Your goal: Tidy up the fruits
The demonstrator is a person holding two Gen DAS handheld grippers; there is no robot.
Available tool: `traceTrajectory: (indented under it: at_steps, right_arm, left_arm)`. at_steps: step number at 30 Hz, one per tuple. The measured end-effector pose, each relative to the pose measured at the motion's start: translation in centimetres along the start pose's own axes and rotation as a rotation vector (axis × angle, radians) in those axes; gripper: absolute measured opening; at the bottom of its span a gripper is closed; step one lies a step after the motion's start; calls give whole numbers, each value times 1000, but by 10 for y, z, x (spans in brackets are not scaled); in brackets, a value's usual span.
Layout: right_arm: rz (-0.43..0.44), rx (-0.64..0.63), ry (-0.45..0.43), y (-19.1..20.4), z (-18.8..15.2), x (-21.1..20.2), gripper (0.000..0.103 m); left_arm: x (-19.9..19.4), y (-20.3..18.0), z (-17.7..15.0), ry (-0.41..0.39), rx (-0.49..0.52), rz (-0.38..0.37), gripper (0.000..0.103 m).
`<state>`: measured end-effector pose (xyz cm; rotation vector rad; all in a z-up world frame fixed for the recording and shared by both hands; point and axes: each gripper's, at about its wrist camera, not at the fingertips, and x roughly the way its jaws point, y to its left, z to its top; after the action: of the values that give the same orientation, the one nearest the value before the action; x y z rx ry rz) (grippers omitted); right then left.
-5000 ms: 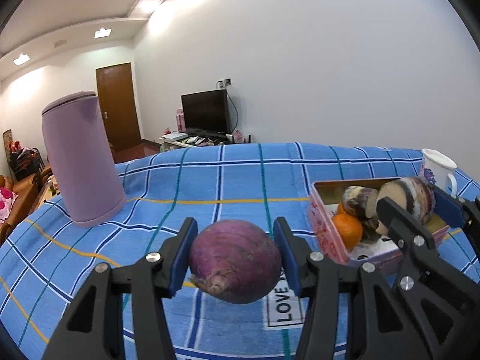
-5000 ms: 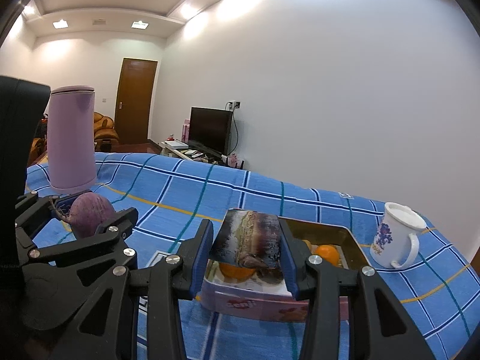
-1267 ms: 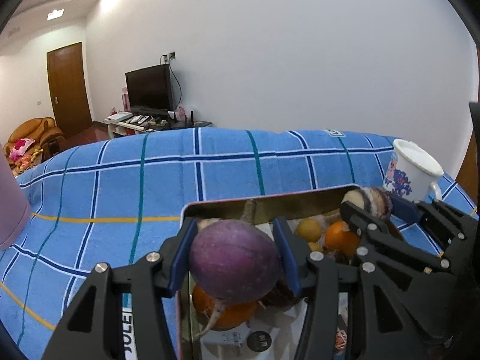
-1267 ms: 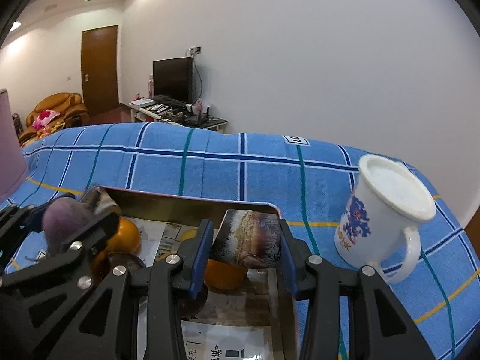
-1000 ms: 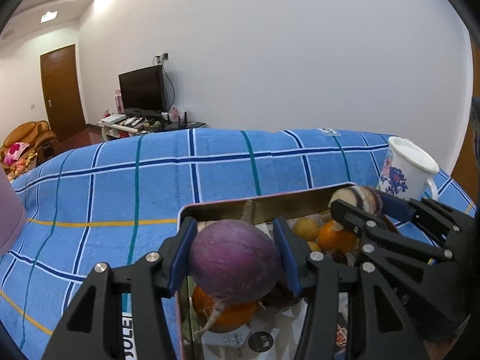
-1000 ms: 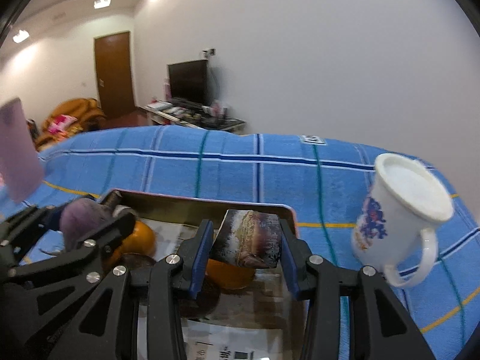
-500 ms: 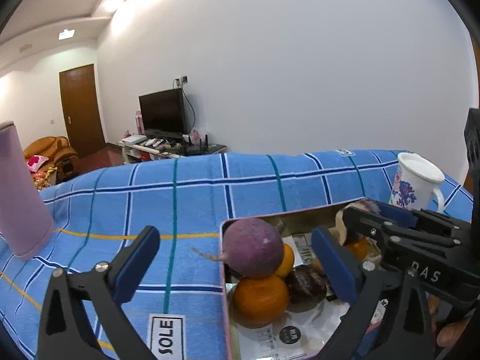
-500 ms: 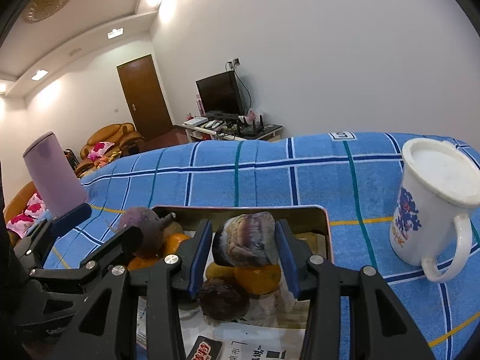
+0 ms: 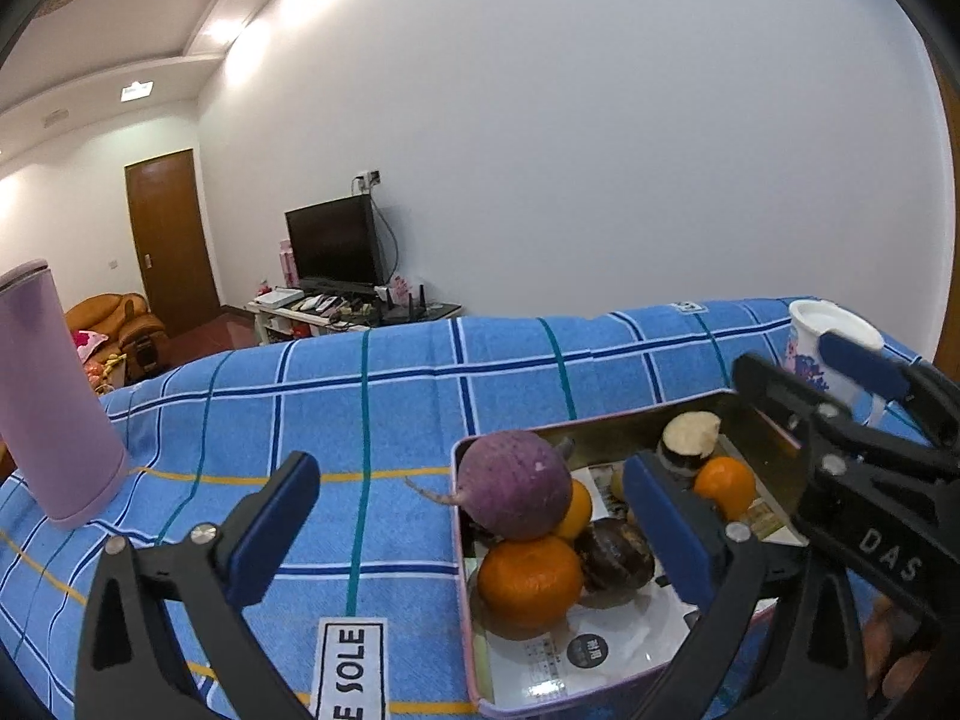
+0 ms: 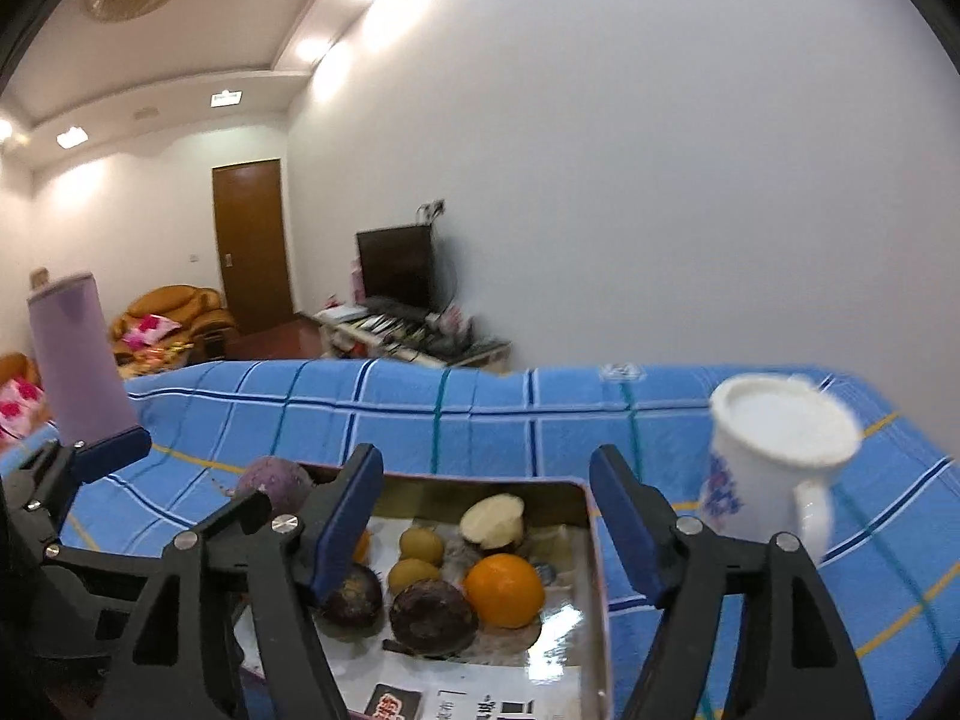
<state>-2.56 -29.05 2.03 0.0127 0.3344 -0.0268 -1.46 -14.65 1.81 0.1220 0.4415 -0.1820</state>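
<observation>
standing beside the tin (image 10: 591, 534), a white mug (image 10: 774, 468) and purple flask (image 9: 48, 396) are flanking it; left gripper (image 9: 474, 516) is gaping empty, right gripper (image 10: 486, 516) is opening empty over two oranges (image 10: 504, 591), purple turnip (image 9: 513, 483) inside.

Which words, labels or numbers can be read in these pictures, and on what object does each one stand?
"SOLE", with part of an "E" before it: white cloth label sewn on the blue checked tablecloth.
"DAS": black arm of the right hand-held gripper.
Printed paper lining in the pink metal tin: too small to read.
Small white label at the cloth's far edge: blurred.
</observation>
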Motion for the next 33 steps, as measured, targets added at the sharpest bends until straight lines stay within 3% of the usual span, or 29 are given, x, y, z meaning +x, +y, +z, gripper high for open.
traceTrajectory:
  at_steps: [6,11,23,33]
  right_arm:
    - [-125,-40,-74,10,-4,-15,74]
    - [-168,-1,-92,-1,-3,-21,74]
    - [-194,2,-96,1,-13,-52,74]
    - [-213,-65,-169,16,-20,-88,75]
  left_arm:
    - [-3,-3,-6,-12,7,30,103]
    - [-13,-3,-8,-51,5,46,103]
    - [-35,2,-17,-85,-10,20,103]
    - [-58,4,-26,-106,-27,3,103]
